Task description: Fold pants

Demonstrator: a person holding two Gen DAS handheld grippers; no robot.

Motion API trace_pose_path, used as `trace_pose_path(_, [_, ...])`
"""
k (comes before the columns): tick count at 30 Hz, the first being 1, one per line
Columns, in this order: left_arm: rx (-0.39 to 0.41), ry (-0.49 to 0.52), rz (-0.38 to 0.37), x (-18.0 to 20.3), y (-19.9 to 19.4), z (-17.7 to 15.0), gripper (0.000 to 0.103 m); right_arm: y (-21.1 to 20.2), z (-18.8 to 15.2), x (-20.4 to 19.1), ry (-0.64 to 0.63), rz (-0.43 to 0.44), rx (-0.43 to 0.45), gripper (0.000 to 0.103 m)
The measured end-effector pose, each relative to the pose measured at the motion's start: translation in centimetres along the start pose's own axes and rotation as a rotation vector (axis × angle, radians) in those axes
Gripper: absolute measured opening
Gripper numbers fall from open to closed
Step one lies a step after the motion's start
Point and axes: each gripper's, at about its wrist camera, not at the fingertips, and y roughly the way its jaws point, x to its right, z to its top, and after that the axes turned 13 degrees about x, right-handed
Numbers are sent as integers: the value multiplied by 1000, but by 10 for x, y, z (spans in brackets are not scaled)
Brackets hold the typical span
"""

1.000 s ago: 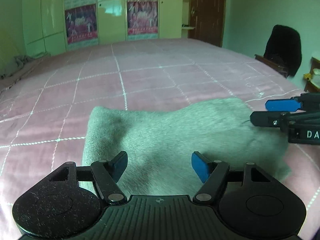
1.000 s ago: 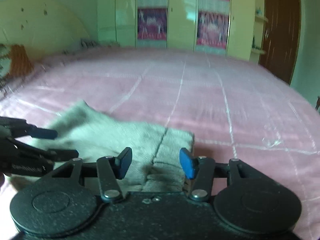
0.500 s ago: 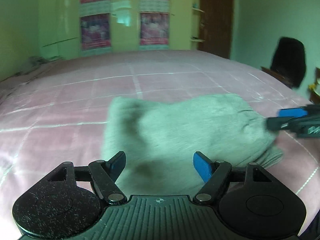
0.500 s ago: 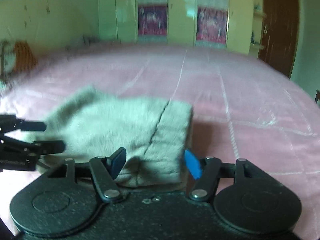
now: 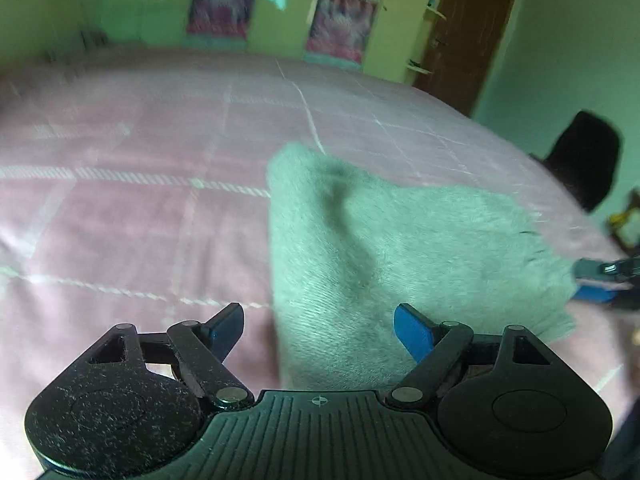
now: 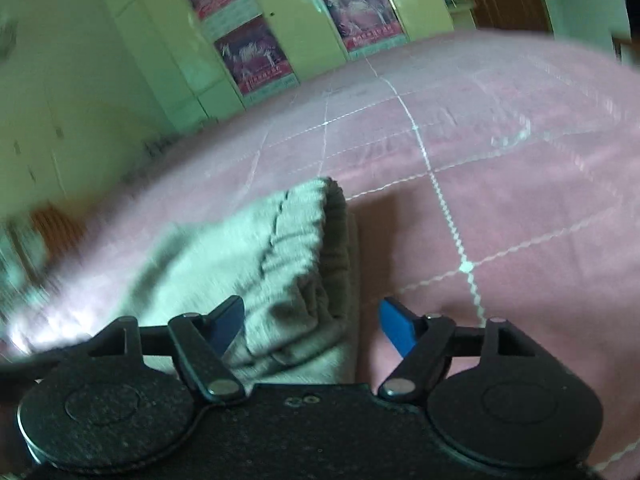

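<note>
The grey pants (image 5: pixel 400 248) lie folded into a thick bundle on the pink bedspread (image 5: pixel 120 220). My left gripper (image 5: pixel 319 330) hovers over the bundle's near left edge, its jaws opening, pads clear of the cloth. In the right wrist view the pants (image 6: pixel 256 256) show their ribbed waistband end. My right gripper (image 6: pixel 311 325) stands over that end, jaws opening, with the cloth lying loose between them and not pinched. The right gripper's blue tip (image 5: pixel 596 290) shows at the bundle's right end in the left wrist view.
A yellow-green wardrobe (image 6: pixel 280 40) with pink posters stands beyond the bed. A brown door (image 5: pixel 460 32) is at the back right. A dark garment hangs on a chair (image 5: pixel 584 160) beside the bed's right edge.
Both grippers' jaws have spread wider. Both views have rolled and shifted, so the bundle now sits right of centre for the left gripper and left of centre for the right one.
</note>
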Motion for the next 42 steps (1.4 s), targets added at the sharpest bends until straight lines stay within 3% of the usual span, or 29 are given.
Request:
trace_pose_path(2, [-35,-70,-68,-14,9,1,81,8,4,19,115,20,-37,76])
trace_pose_path(6, [-107,-304,-206,-51,32,-5,73,25,4,46,280,84,-114,75])
trace_pose_path(7, [-105,-373,-225,-61,36,-7,68,31,4,53,327,111,-138,75])
trace_pose_path(10, [-138,-539,-295,-86,52,-10,63,43,6,69,429,168,-183,75])
trace_pose_path(14, [-178,-551,-389,-88,79,-7,63,60,10,68,405,232,-268,74])
trace_pose_path(17, [-158,-561,-425,-83,97,-6,61,77,9,57,336,278,-317,74])
trace_pose_path(19, [-143,-560,-423,-80,107,-10,35,87,8,51,302,306,-330,73])
trace_pose_path(21, [-128,-605,-432,-81,116,-17,29,95,8,49,306,324,-322,66])
trace_pose_path(24, [-119,-614,-435,-79,118,-16,26,107,9,46,295,343,-342,49])
trace_pose_path(30, [-18,-647,-516,-79,118,11,25,116,45,33,265,451,-338,45])
trace_pose_path(36, [82,-618,-514,-93,150,75,25,155,100,10,191,526,-297,44])
trace_pose_path(39, [135,-574,-467,-105,171,108,26,193,127,4,183,526,-279,44])
trace_pose_path(41, [140,-506,-321,-113,189,114,41,222,140,3,196,499,-272,53])
trace_pose_path(42, [106,-457,-202,-113,200,109,65,238,142,7,199,444,-269,71])
